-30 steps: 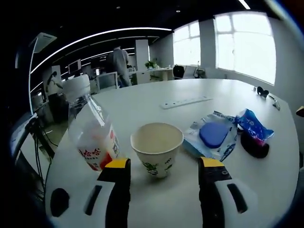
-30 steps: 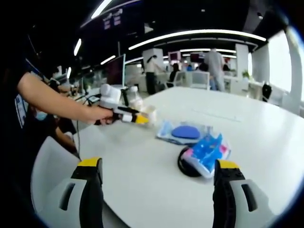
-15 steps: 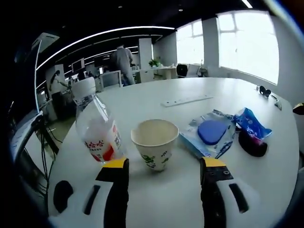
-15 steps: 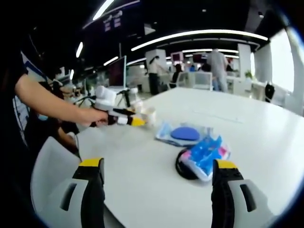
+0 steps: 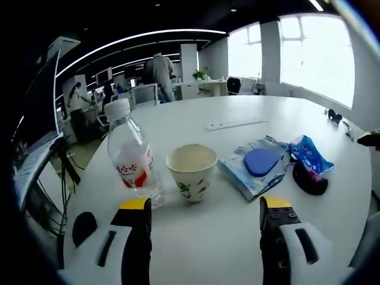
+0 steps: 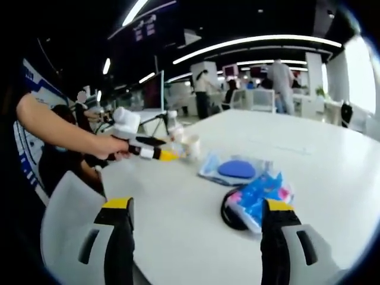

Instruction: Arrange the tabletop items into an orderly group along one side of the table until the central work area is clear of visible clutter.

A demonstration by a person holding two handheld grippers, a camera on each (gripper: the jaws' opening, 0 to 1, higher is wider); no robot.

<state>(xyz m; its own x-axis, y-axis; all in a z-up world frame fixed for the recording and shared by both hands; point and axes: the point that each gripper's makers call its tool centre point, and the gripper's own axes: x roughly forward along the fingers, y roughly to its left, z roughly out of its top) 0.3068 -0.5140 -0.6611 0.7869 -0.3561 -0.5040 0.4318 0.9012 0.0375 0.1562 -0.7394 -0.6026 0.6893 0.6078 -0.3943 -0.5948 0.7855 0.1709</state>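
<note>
In the left gripper view, the left gripper hangs low over the round white tabletop with its yellow-tipped jaws spread wide and nothing between them. Just beyond the jaws stands a clear plastic bottle with a white cap and a red-and-white label, upright, and just beside it an upright paper cup with a green leaf print; whether the two touch cannot be told. To the cup's right lies a flat clear plastic packet holding a blue oval pad, and past that a crumpled blue-and-white wrapper rests against a small black round object. A long white power strip lies farther back on the tabletop, well apart from the group.

In the right gripper view, the right gripper is also held with its jaws wide apart and empty, above the near edge of the tabletop. The blue wrapper and black object sit between its jaws farther on, the packet behind them. A person's hand holds the left gripper near the cup and bottle.
</note>
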